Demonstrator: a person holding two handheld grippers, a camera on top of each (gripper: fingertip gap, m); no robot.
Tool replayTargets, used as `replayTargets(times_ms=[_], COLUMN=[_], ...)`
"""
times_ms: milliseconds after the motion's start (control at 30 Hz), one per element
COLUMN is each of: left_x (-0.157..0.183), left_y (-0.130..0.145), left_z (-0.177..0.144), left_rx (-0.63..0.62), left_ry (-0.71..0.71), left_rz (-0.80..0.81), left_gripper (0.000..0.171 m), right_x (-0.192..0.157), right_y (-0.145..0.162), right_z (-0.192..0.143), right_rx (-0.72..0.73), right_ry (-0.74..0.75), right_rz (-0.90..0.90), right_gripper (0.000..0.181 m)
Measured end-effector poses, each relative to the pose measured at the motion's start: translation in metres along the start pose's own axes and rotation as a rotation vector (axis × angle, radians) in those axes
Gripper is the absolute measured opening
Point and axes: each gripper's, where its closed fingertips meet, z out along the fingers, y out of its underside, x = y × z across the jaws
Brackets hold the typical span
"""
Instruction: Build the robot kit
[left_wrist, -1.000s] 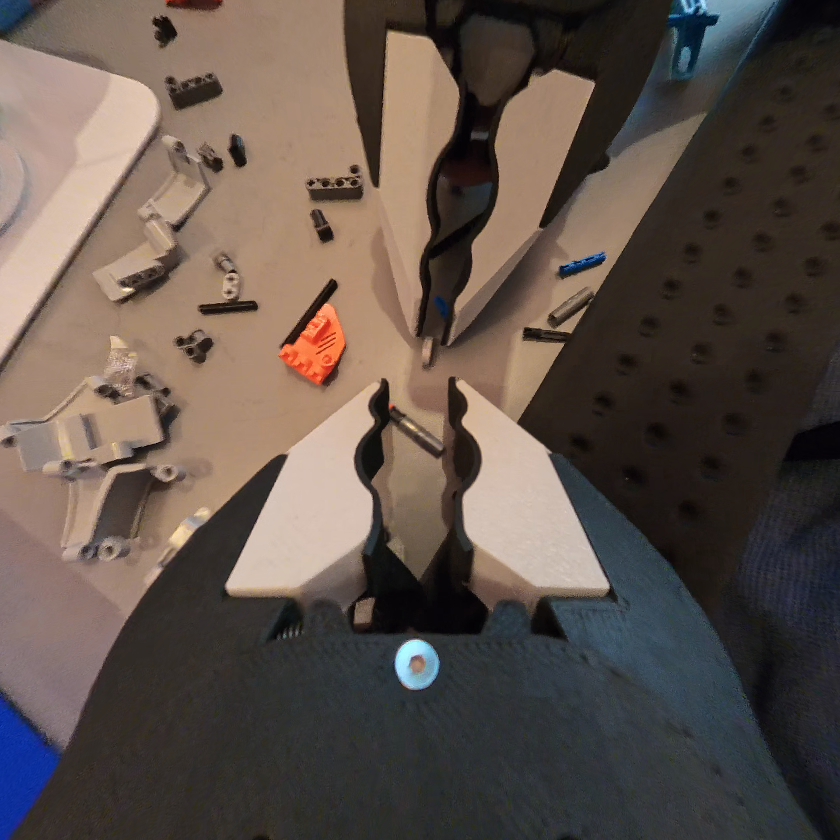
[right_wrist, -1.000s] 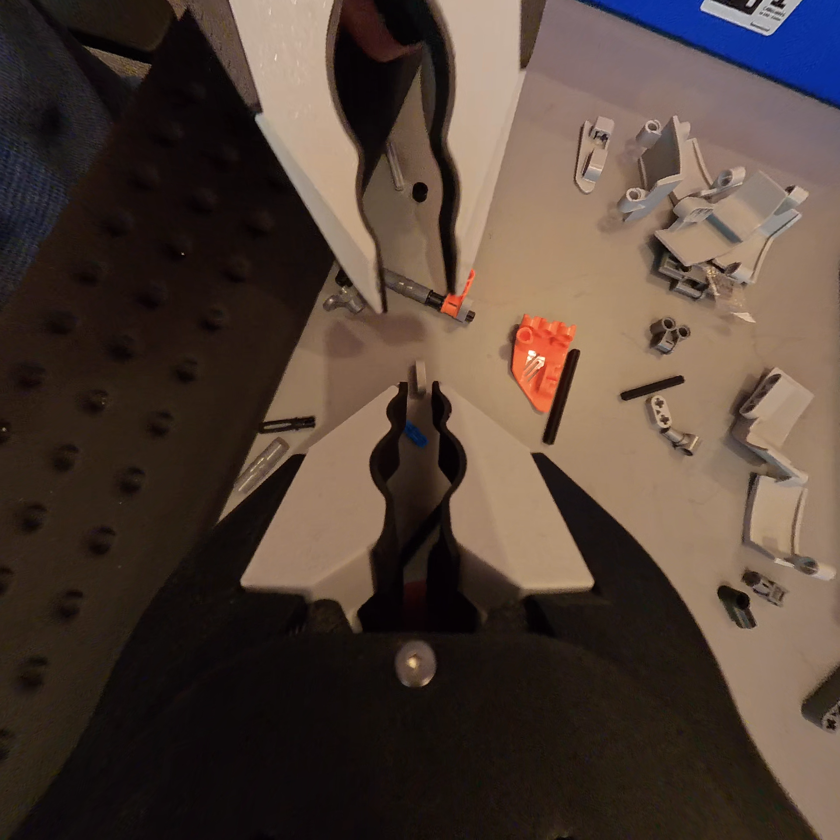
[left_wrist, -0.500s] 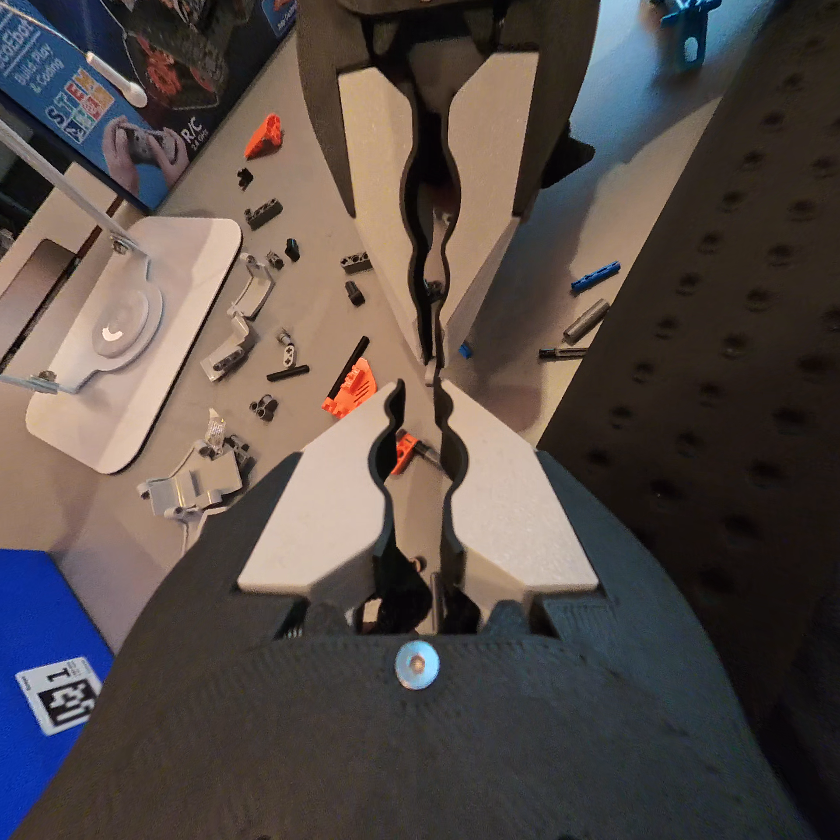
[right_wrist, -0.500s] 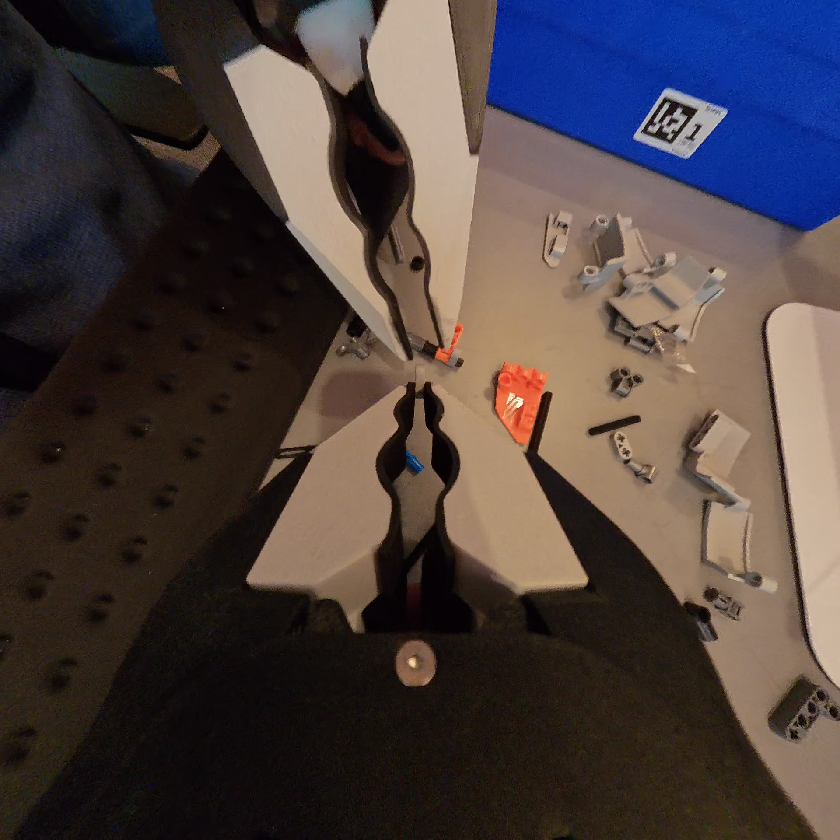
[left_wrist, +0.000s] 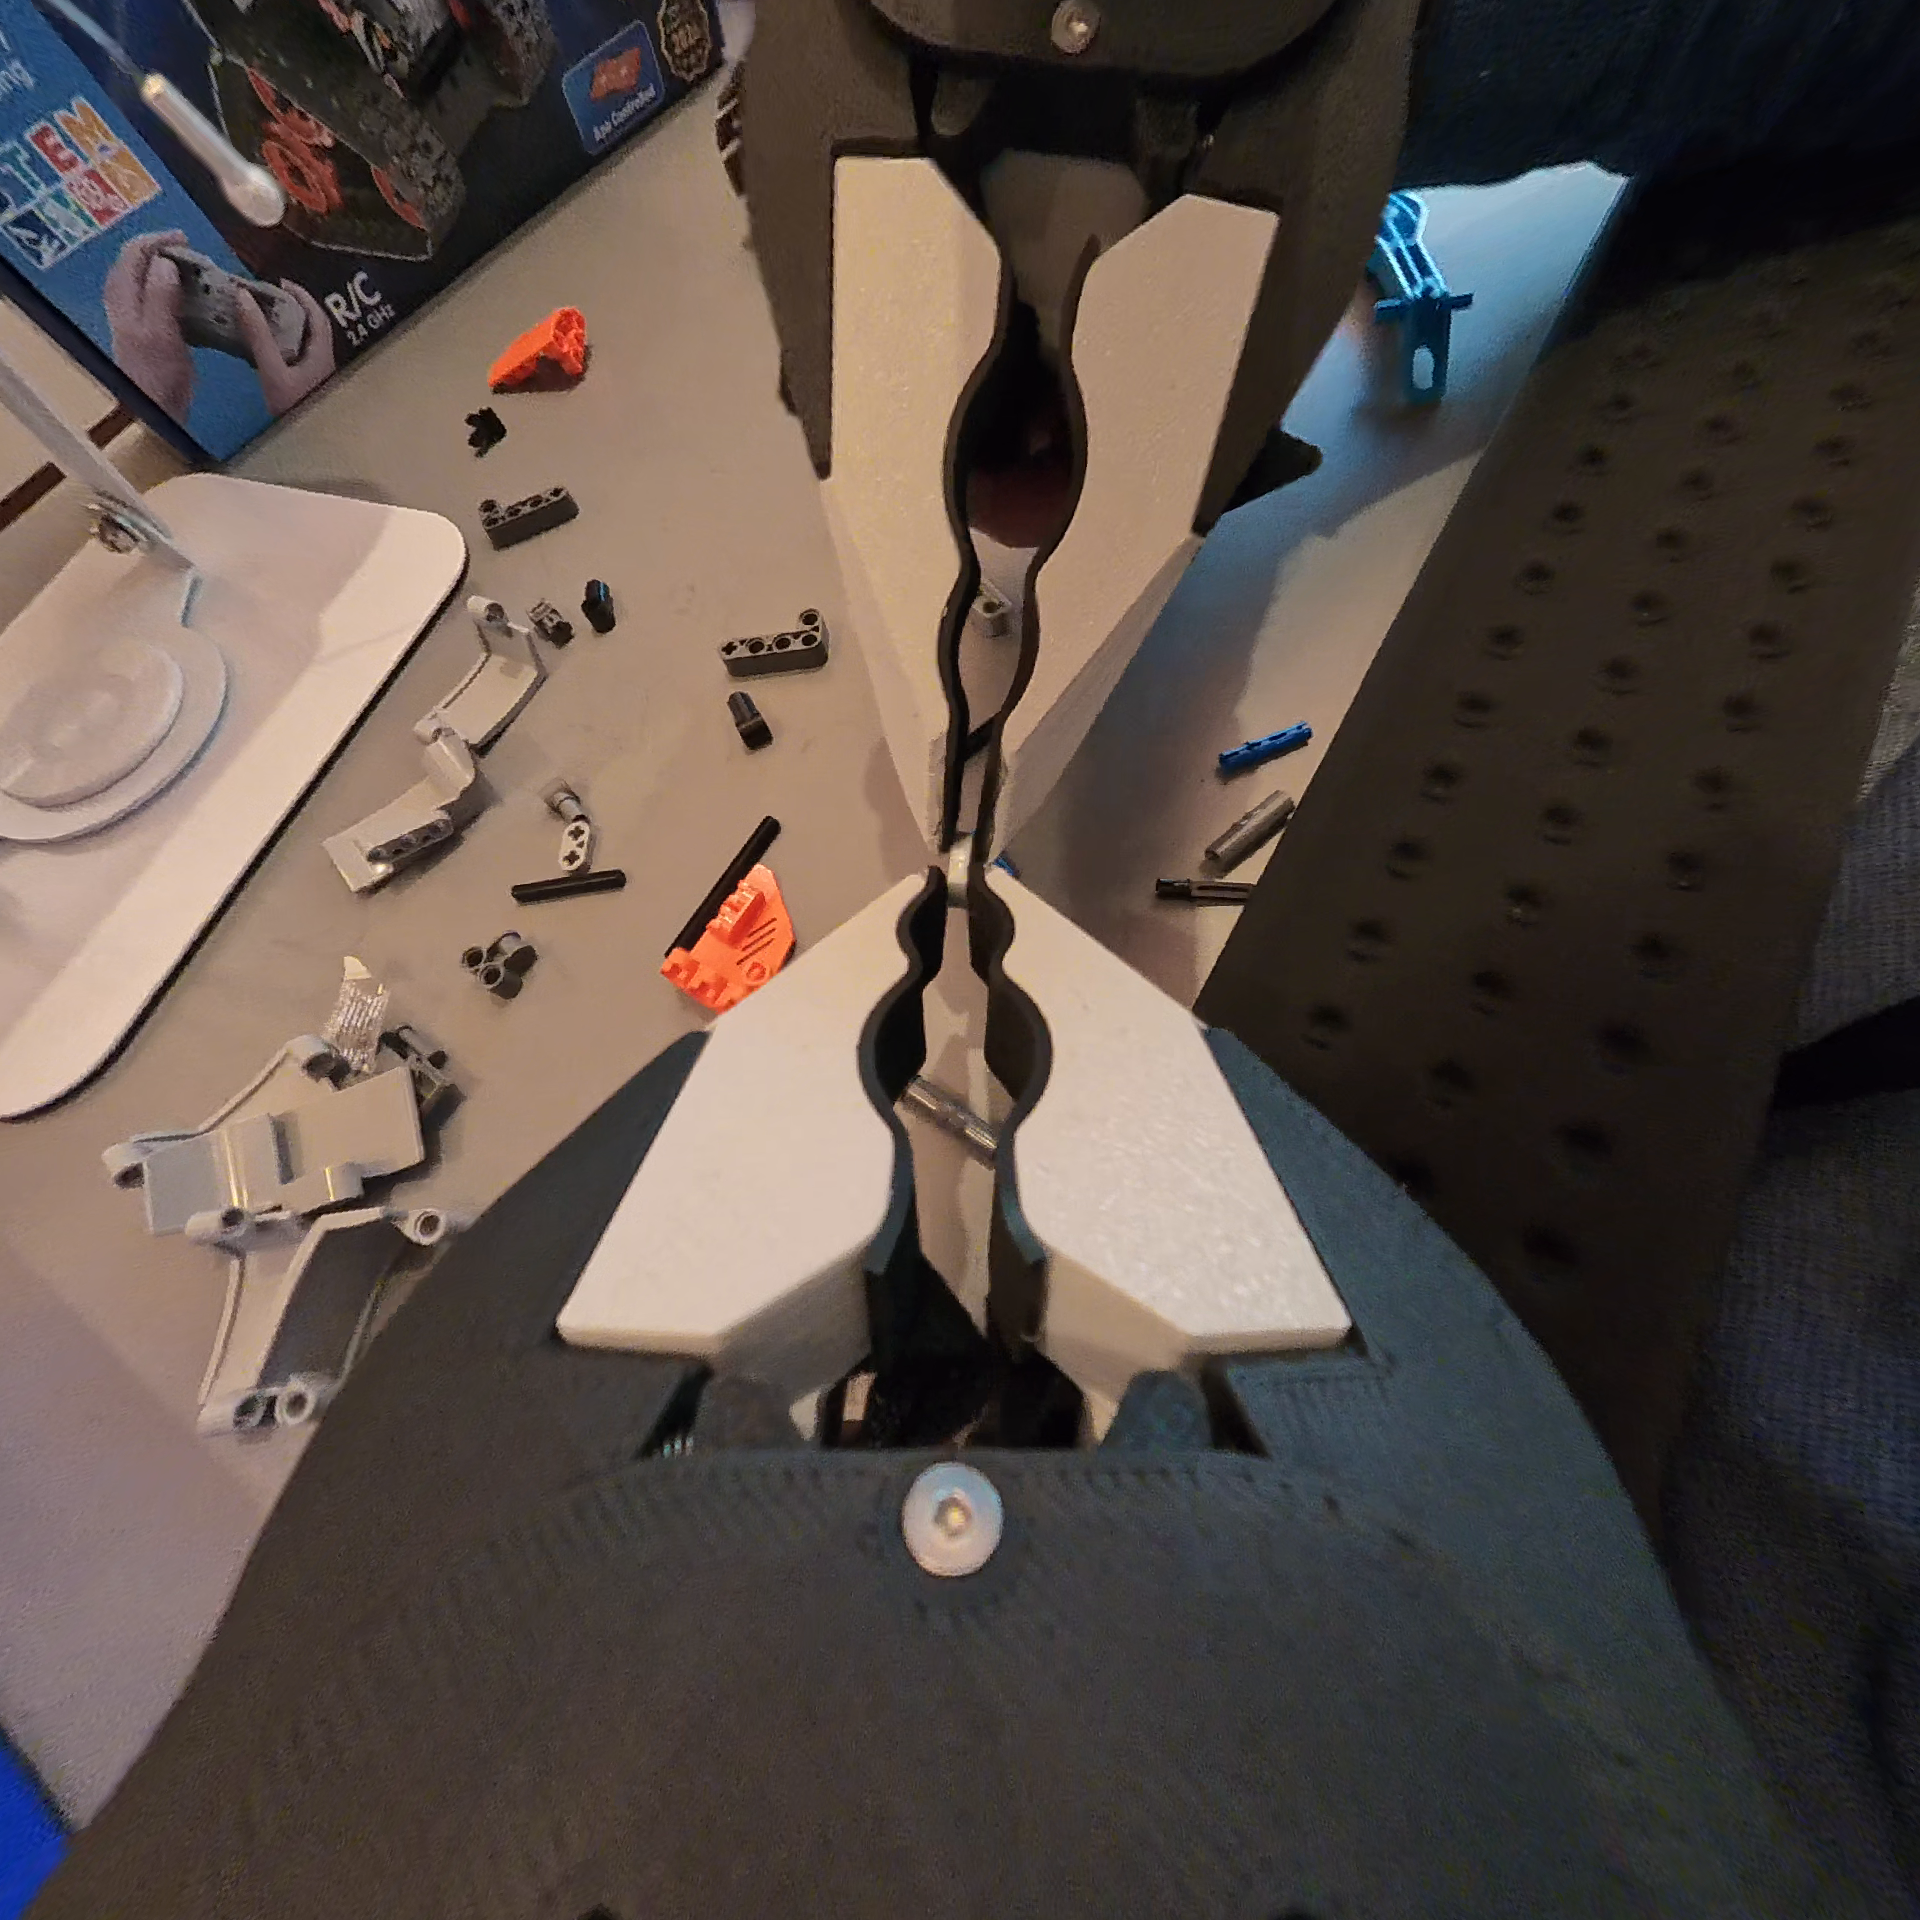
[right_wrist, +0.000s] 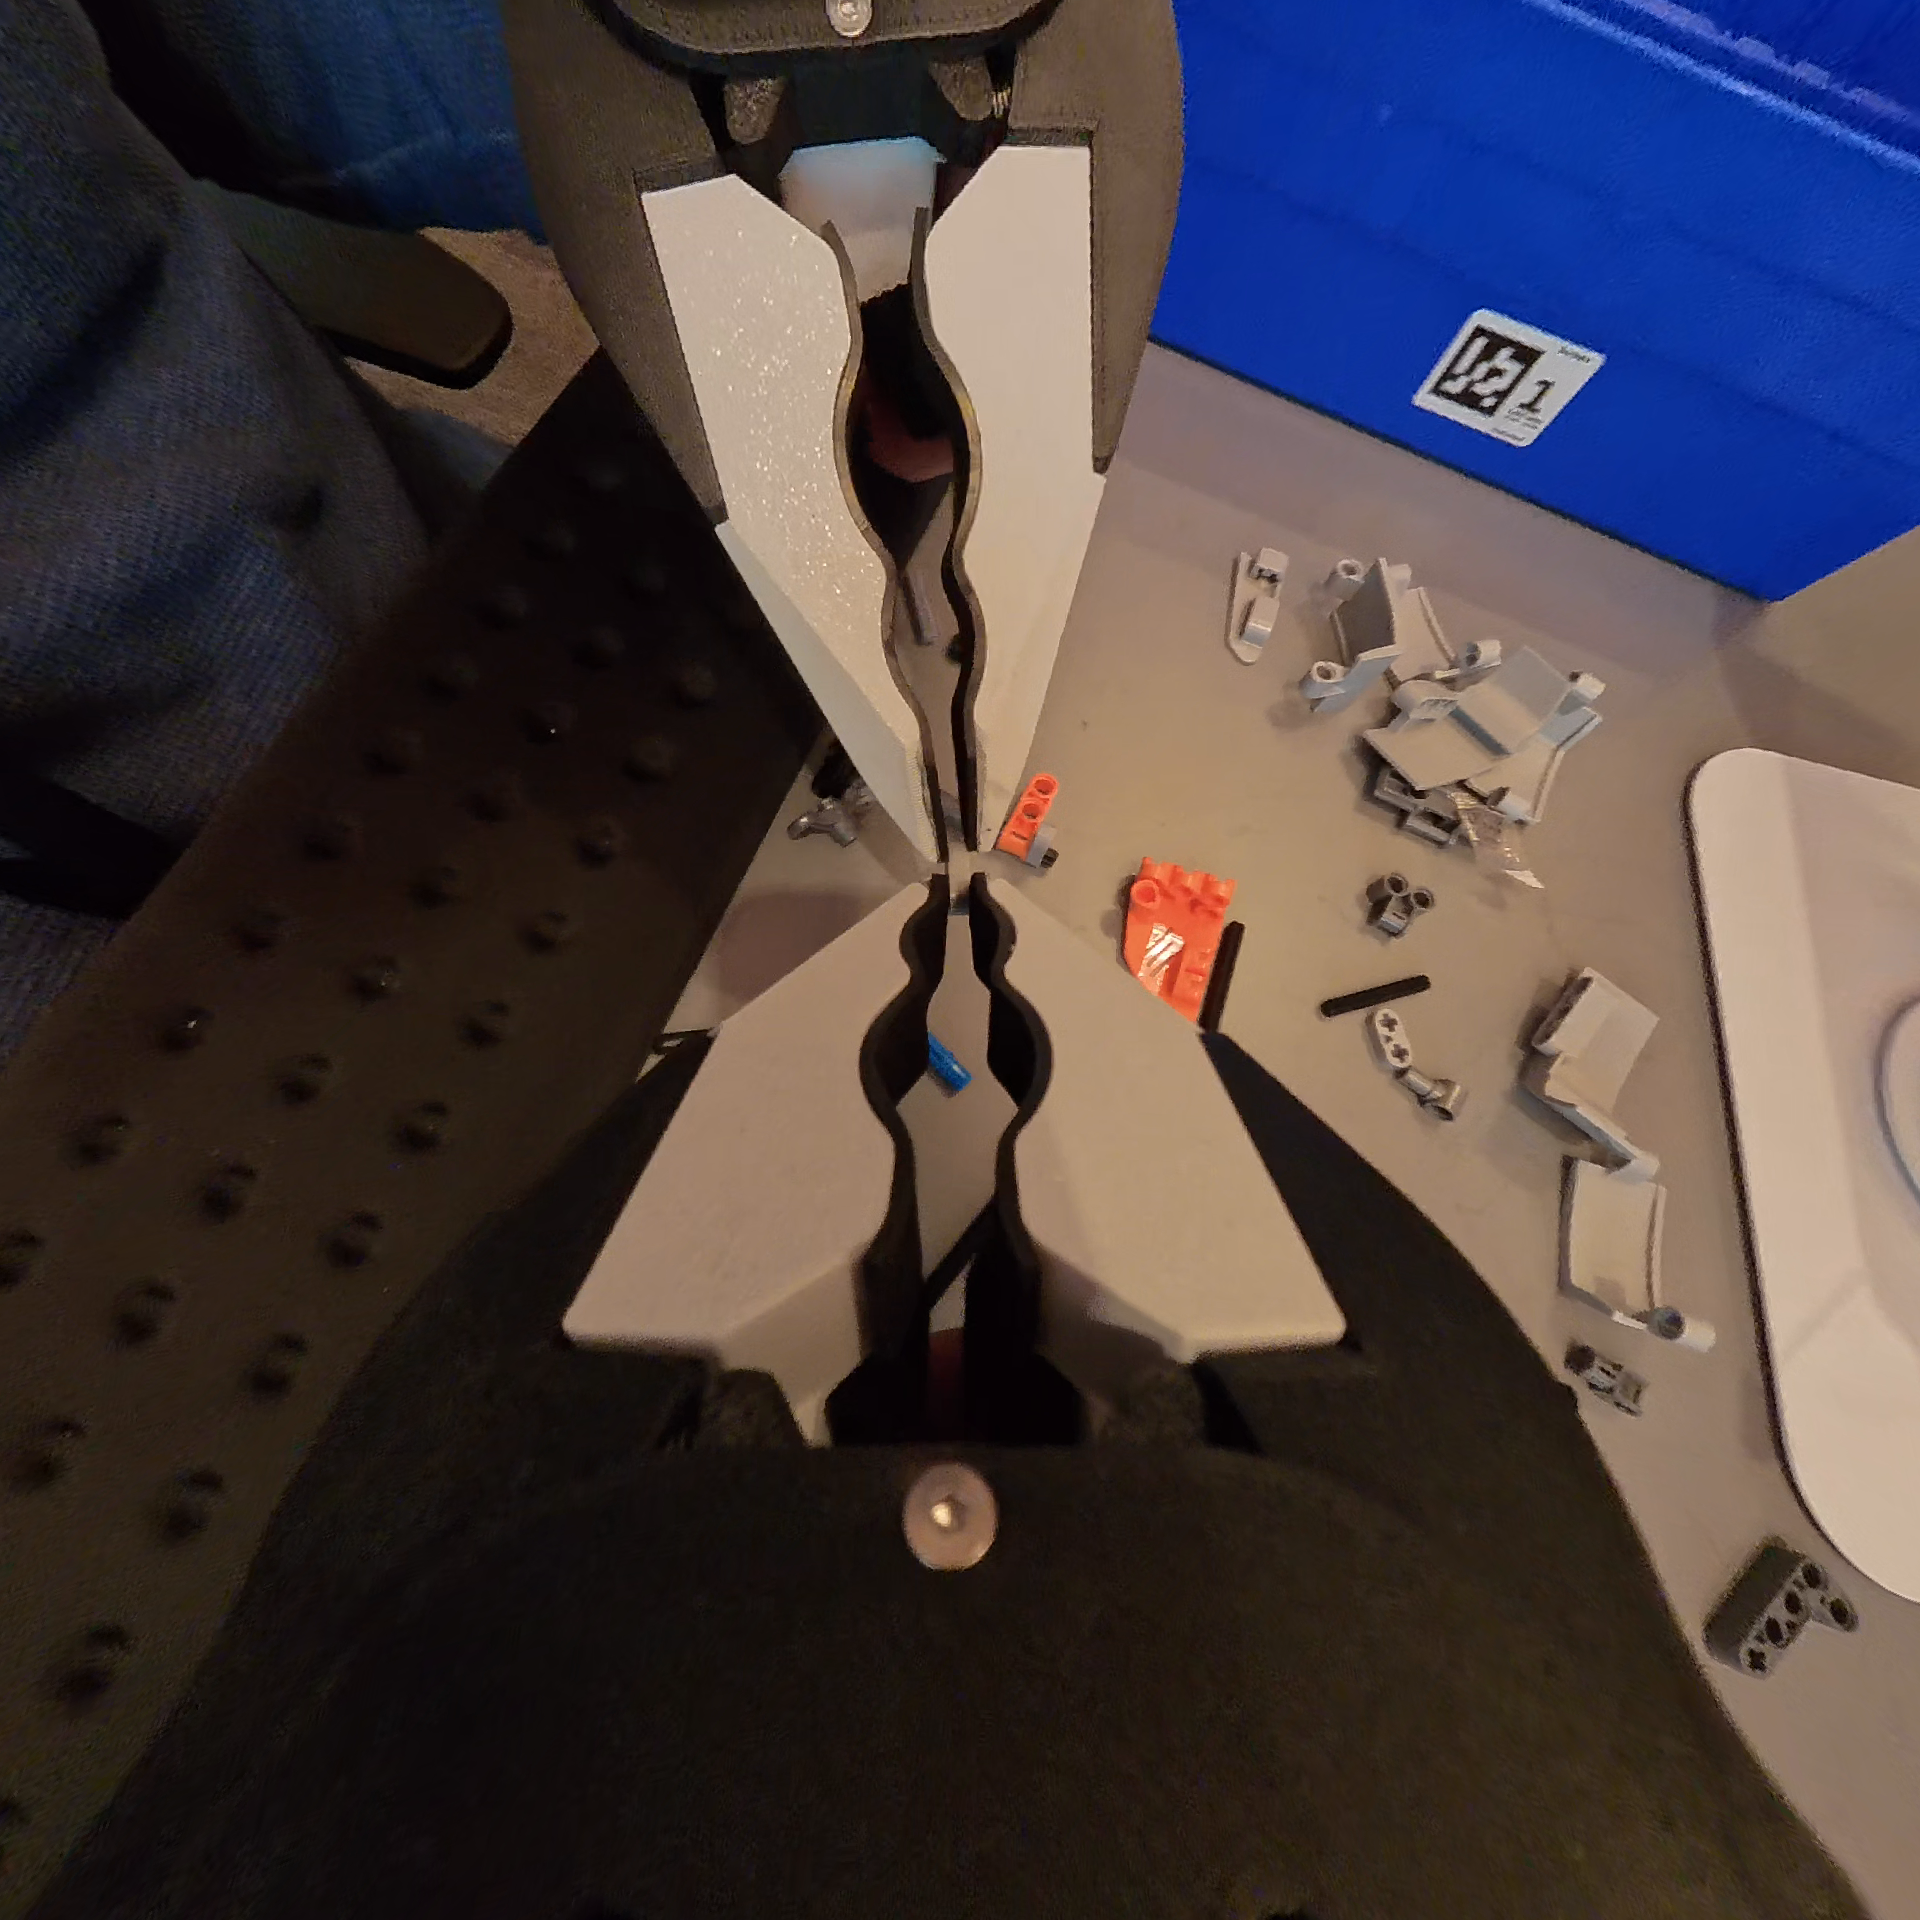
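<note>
Left gripper (left_wrist: 954, 902) and right gripper (right_wrist: 958, 896) meet tip to tip above grey table (left_wrist: 665, 748). Small grey piece (left_wrist: 958, 864) sits between both tips. Right gripper pinches it; left jaws are almost together on it, grip seems real but view is poor. Orange brick (left_wrist: 736, 943) lies just beside left tips, grey panels (right_wrist: 1455, 717) well apart.

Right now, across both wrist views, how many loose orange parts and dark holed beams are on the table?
orange parts: 3
dark holed beams: 2
Total: 5
</note>
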Motion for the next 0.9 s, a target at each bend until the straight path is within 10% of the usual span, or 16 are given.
replayTargets(times_ms=[467, 900], left_x=[-0.017, -0.019], left_y=[-0.013, -0.012], left_z=[-0.007, -0.005], left_rx=[0.132, 0.129], left_ry=[0.180, 0.233], left_rz=[-0.515, -0.595], left_gripper=[0.003, 0.003], right_x=[0.018, 0.019], right_y=[-0.018, -0.015], right_z=[-0.005, -0.003], right_rx=[-0.181, -0.208], right_ry=[0.484, 0.486], right_rz=[-0.635, -0.636], right_gripper=[0.010, 0.009])
